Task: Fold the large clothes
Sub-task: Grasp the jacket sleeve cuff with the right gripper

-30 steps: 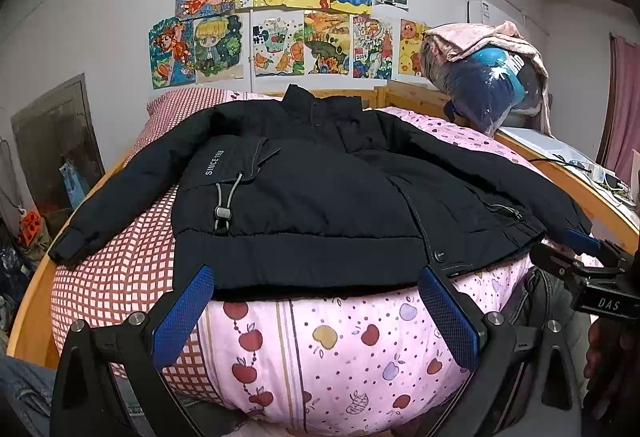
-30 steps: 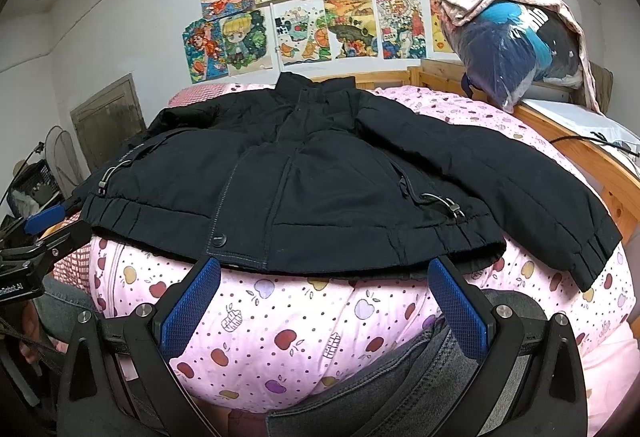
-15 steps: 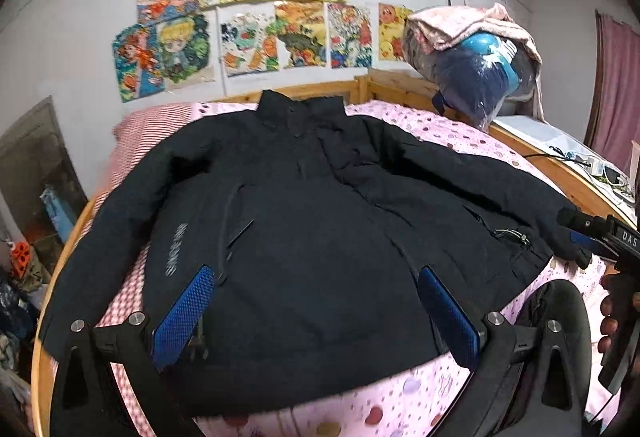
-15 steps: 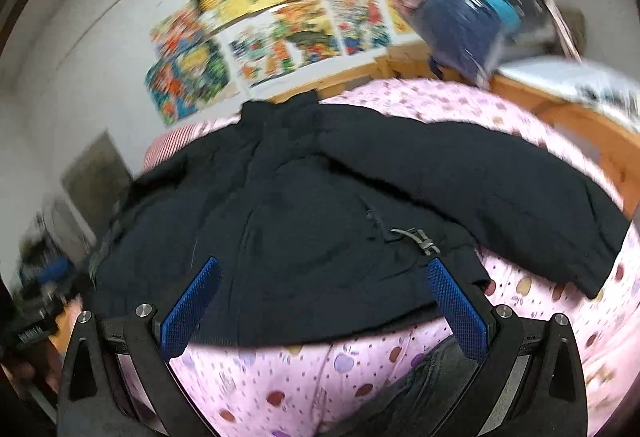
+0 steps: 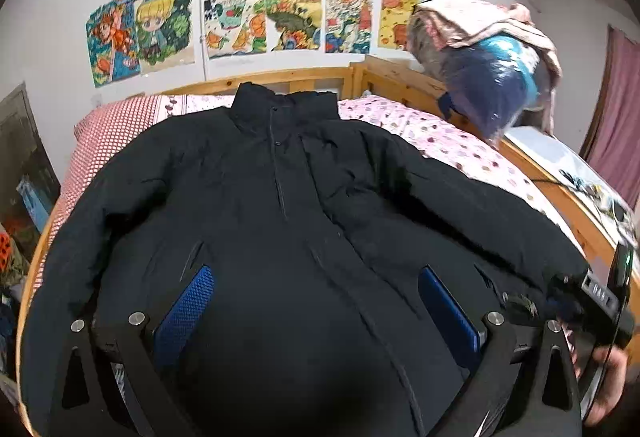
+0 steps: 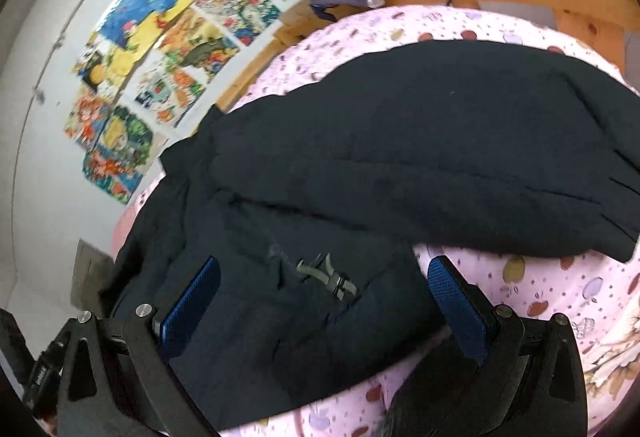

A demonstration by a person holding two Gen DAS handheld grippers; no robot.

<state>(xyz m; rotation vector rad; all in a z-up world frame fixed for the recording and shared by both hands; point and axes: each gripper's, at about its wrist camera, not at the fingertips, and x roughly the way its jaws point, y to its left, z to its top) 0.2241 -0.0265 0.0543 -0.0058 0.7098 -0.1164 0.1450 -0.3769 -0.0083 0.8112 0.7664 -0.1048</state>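
While both claws hang wide open over the garment, nothing is gripped yet. The left gripper [image 5: 316, 311] has its blue-padded fingers [image 5: 182, 311] spread apart with the lower front of the black padded zip-up jacket [image 5: 288, 221] filling the gap between them; whether the pads touch the cloth, I cannot tell. Over on the other side, the right gripper [image 6: 324, 311], jaws equally far apart and empty, hovers above the hem corner, a grey plastic cord toggle [image 6: 328, 275] sitting right between its fingers.

Ahead of the right claw, the jacket's sleeve [image 6: 460, 153] stretches away to the far right, lying across the pink fruit-print bedsheet [image 6: 540, 293].

Judging by this, the fold has not started: it looks like the approach to a first grasp. Next move calls for closing on hem or sleeve and carrying that cloth in over the body.

Front side up, the jacket lies flat on the bed; its long axis runs straight away from the left claw, hem nearest, collar [image 5: 286, 105] pointing at the pine wooden headboard [image 5: 304, 77].
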